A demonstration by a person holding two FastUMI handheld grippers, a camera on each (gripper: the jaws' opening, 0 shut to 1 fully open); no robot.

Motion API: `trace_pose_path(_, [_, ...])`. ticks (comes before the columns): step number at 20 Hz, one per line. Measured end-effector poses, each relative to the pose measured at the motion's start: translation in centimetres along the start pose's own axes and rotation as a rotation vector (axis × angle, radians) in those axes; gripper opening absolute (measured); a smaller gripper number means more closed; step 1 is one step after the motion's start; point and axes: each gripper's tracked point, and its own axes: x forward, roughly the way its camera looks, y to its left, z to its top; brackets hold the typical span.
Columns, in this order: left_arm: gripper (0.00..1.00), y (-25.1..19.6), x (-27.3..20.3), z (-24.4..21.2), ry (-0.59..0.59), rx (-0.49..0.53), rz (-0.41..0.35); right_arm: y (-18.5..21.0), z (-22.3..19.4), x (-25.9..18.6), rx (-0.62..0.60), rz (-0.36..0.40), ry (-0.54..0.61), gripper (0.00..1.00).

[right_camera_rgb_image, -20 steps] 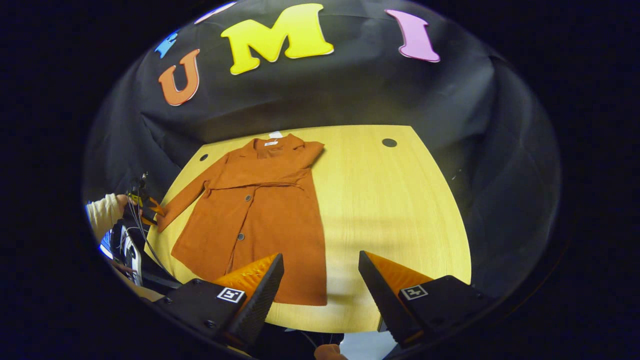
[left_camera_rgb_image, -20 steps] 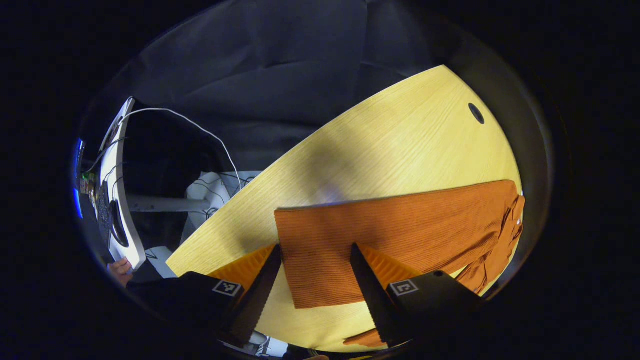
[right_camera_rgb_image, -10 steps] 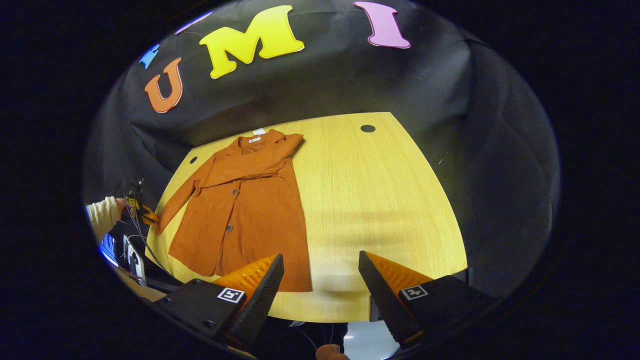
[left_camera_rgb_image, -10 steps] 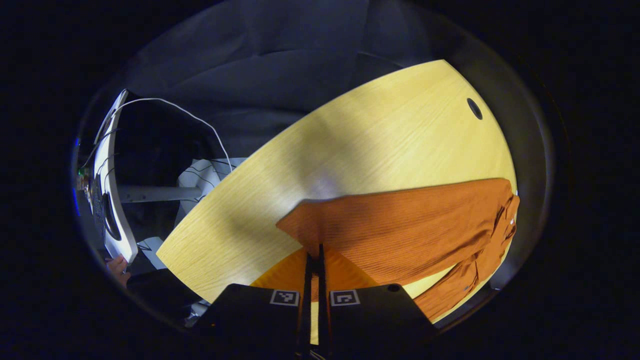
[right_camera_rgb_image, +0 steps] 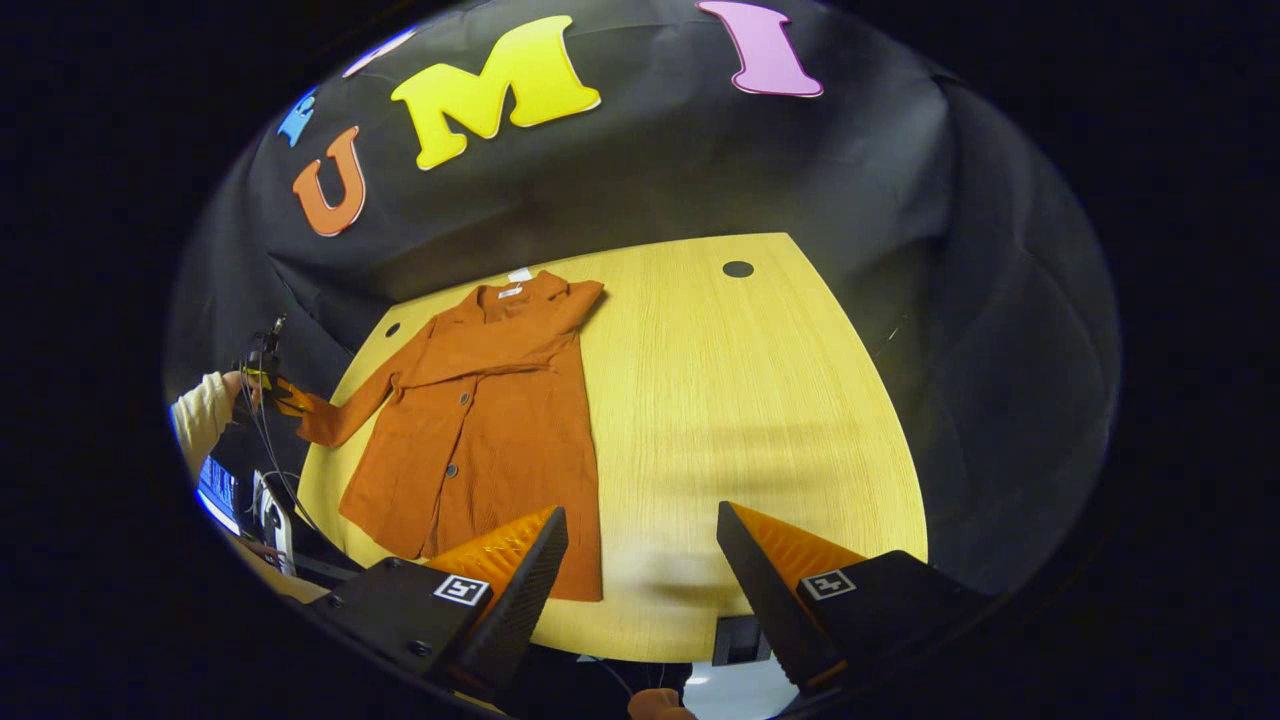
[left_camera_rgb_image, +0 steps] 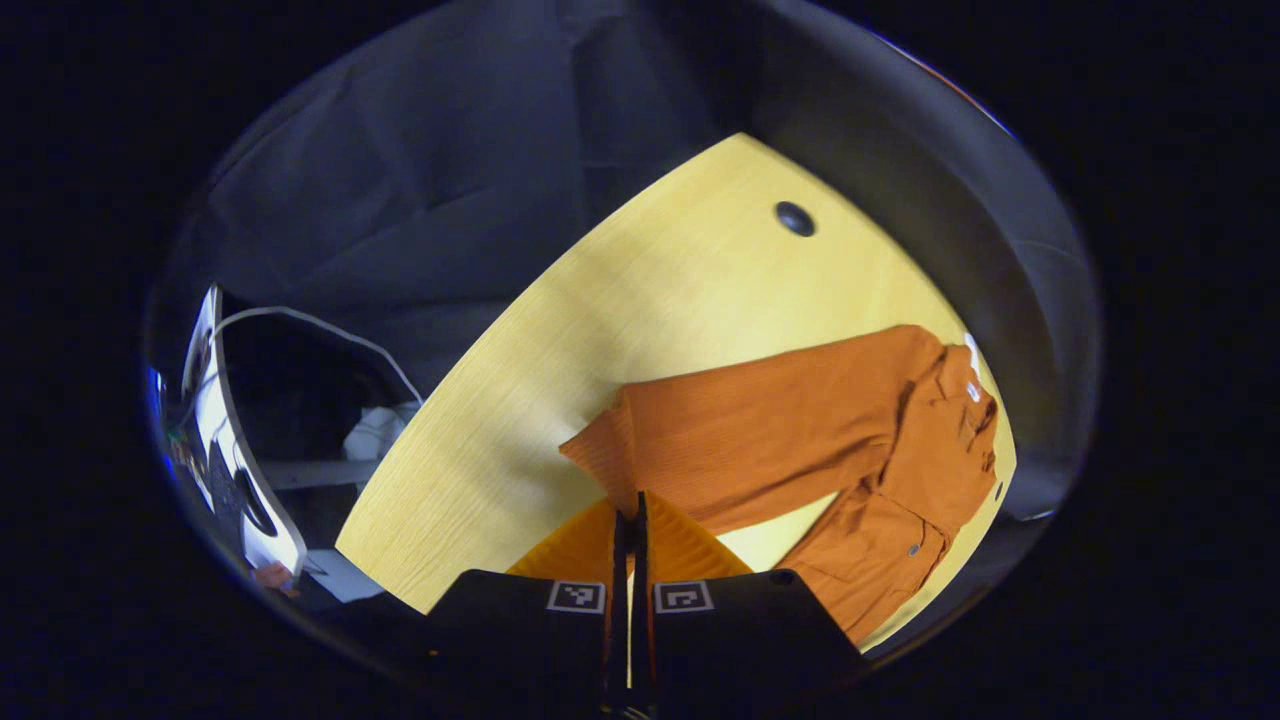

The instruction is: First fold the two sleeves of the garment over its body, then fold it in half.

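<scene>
Left hand-held gripper [left_camera_rgb_image: 628, 520] clamping sleeve cuff [left_camera_rgb_image: 600, 455], lifted

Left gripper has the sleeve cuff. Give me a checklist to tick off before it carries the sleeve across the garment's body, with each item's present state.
1. Left gripper shut on the sleeve cuff: ok, fingers together with cloth between them.
2. Cuff lifted off the yellow wooden table: ok, in the right gripper view the sleeve rises toward the gripper.
3. Other sleeve already folded over the rust-orange buttoned coat: ok, it lies across the chest.
4. Coat body flat: ok.
5. Right gripper clear of the fold path: ok, open, near the hem.
6. Grip firmness: cannot tell.
</scene>
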Motion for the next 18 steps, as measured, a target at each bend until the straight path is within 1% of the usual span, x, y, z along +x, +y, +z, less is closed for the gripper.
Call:
trace_pose_path(2, [0.04,-3.8,-1.5,1.0,-0.036,0.060,-0.019,-1.1,1.0,0.2,0.014,0.005,-0.010,0.97])
trace_pose_path(5, [0.04,-10.1,-2.9,1.7,-0.070,0.134,-0.051,-4.1,2.0,0.7,0.002,-0.015,-0.020,0.96])
trace_pose_path(7, [0.04,-15.1,-3.1,1.7,-0.083,0.165,-0.090,-5.7,2.3,0.9,0.027,-0.016,-0.017,0.97])
trace_pose_path(9, [0.04,-19.8,-2.9,1.3,-0.091,0.221,-0.106,-7.3,2.0,1.0,0.033,-0.019,-0.005,0.96])
trace_pose_path(12, [0.04,-27.7,-2.3,0.0,-0.091,0.334,-0.124,-9.9,1.4,0.8,0.031,-0.028,0.021,0.96])
trace_pose_path(14, [0.04,-33.0,-1.6,-1.5,-0.078,0.388,-0.148,-11.4,1.1,0.6,0.040,-0.033,0.031,0.96])
trace_pose_path(18, [0.04,-43.6,0.2,-4.9,-0.054,0.502,-0.194,-14.3,0.3,0.2,0.087,-0.052,0.040,0.96])
